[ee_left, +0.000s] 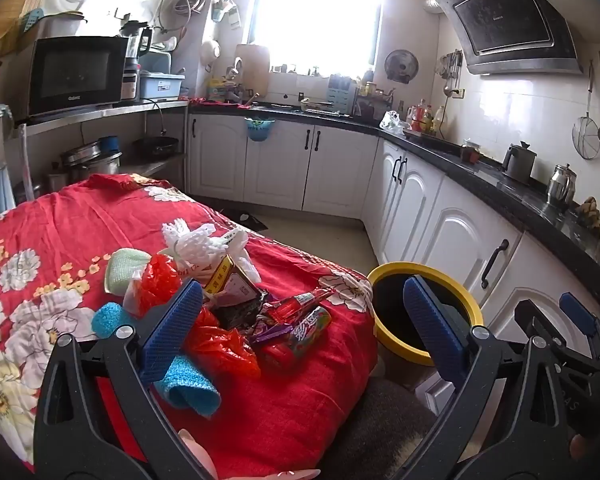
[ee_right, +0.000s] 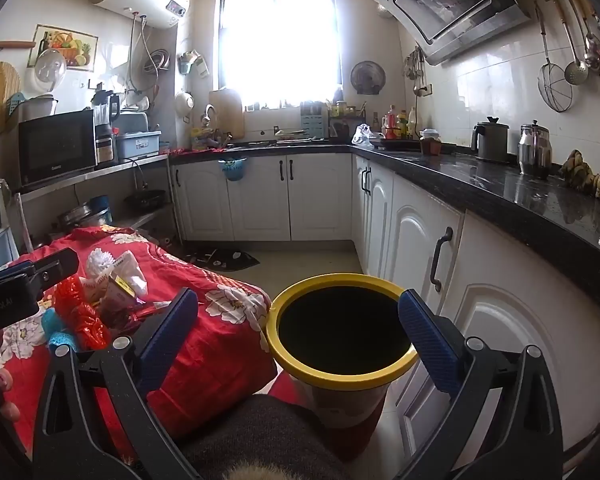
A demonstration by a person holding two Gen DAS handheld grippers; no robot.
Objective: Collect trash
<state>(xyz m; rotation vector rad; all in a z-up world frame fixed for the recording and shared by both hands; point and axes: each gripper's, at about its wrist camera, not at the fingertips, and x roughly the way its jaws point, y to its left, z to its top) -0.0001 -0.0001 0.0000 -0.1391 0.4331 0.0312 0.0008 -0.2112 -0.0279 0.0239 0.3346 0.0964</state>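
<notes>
A pile of trash (ee_left: 236, 300) lies on a table under a red flowered cloth (ee_left: 60, 240): red plastic bags, white foam netting, candy wrappers, a yellow box, blue sponges (ee_left: 192, 384). My left gripper (ee_left: 304, 324) is open and empty, above the pile's near side. A yellow-rimmed trash bin (ee_left: 424, 308) stands right of the table. My right gripper (ee_right: 296, 336) is open and empty, over the bin (ee_right: 340, 372). The pile (ee_right: 96, 300) and the left gripper's body (ee_right: 24, 288) show at left in the right wrist view. The right gripper's body (ee_left: 572, 340) shows at right in the left wrist view.
White cabinets (ee_right: 420, 240) with a black counter (ee_right: 500, 188) run along the right and back. A shelf with a microwave (ee_left: 76, 72) stands at the left. A dark mat (ee_right: 224, 260) lies on the floor beyond the table.
</notes>
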